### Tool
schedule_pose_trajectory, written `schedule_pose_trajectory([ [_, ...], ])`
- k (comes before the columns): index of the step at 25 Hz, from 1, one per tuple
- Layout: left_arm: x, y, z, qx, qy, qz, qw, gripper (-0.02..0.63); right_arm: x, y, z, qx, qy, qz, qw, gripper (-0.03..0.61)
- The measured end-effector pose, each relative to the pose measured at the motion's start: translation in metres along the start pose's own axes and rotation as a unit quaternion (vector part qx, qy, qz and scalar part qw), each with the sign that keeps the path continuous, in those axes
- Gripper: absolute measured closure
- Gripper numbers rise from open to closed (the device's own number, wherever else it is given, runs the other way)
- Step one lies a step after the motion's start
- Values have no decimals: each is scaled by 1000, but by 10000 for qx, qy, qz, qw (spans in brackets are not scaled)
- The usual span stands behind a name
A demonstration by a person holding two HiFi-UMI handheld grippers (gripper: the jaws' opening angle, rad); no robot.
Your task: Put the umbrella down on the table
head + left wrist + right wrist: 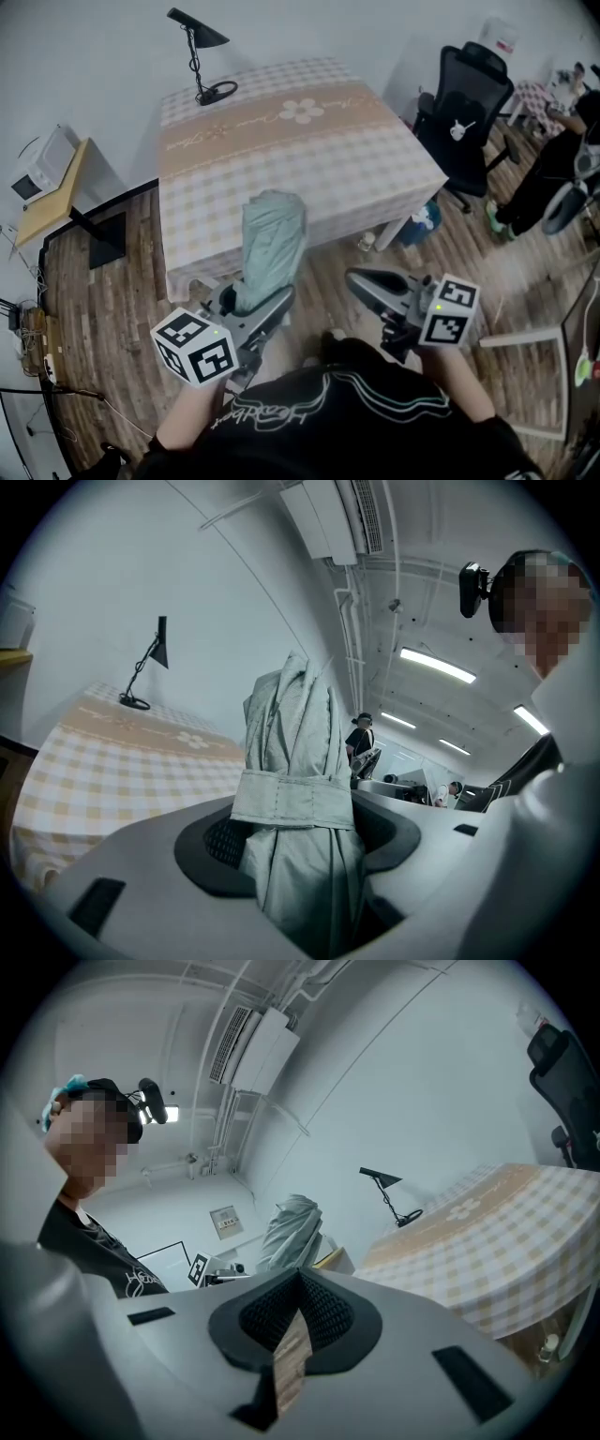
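Carrying step: the left gripper [255, 300] pinches the folded umbrella [274, 230] in its fingers, short of the tabletop's [309, 150] near edge. The right gripper's [359, 279] fingers are pressed together, empty. Next, reach over the edge and lower it.

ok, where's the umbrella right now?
Head view, lower left of centre: the folded umbrella stands upright, clamped by the left gripper, just in front of the near edge of the checked table, not on it yet.

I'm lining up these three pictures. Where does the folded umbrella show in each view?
Head view: the umbrella is lower centre, standing up from the left gripper, in front of the table.
Left gripper view: the umbrella is dead centre, clamped between the jaws.
Right gripper view: the umbrella is small, just left of centre, beyond the jaws.
Shared landmark: the black desk lamp on the table.
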State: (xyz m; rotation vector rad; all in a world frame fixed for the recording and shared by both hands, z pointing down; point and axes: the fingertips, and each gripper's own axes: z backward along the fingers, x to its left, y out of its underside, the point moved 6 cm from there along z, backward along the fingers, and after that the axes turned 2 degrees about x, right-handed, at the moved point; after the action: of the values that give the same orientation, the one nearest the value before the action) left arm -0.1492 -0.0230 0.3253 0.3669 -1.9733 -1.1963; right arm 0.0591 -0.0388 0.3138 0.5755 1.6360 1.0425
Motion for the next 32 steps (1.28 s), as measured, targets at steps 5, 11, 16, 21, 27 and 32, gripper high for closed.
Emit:
schedule_pose_trajectory([
  [5, 11, -5, -5, 14, -138, 23, 9999, 347, -13, -6, -9, -17, -113, -46, 9999, 568],
  [11, 27, -19, -16, 1, -281, -51, 9996, 347, -36, -18, -24, -13, -259, -66, 9996, 568],
  [16, 39, -28, -29, -17, -350, -65, 9994, 347, -54, -26, -31, -5, -325, -88, 9994, 568],
  [21, 56, -42, -47, 10, -421, -36, 9991, 347, -78, -42, -39, 21, -332, -142, 9993, 568],
  [27, 79, -58, -72, 22, -501, -5, 9987, 347, -111, -54, -50, 95, -382, -223, 9990, 568],
  [32, 102, -70, -93, 96, -555, 33, 9984, 347, -137, -66, -58, 105, -381, -305, 9988, 568],
])
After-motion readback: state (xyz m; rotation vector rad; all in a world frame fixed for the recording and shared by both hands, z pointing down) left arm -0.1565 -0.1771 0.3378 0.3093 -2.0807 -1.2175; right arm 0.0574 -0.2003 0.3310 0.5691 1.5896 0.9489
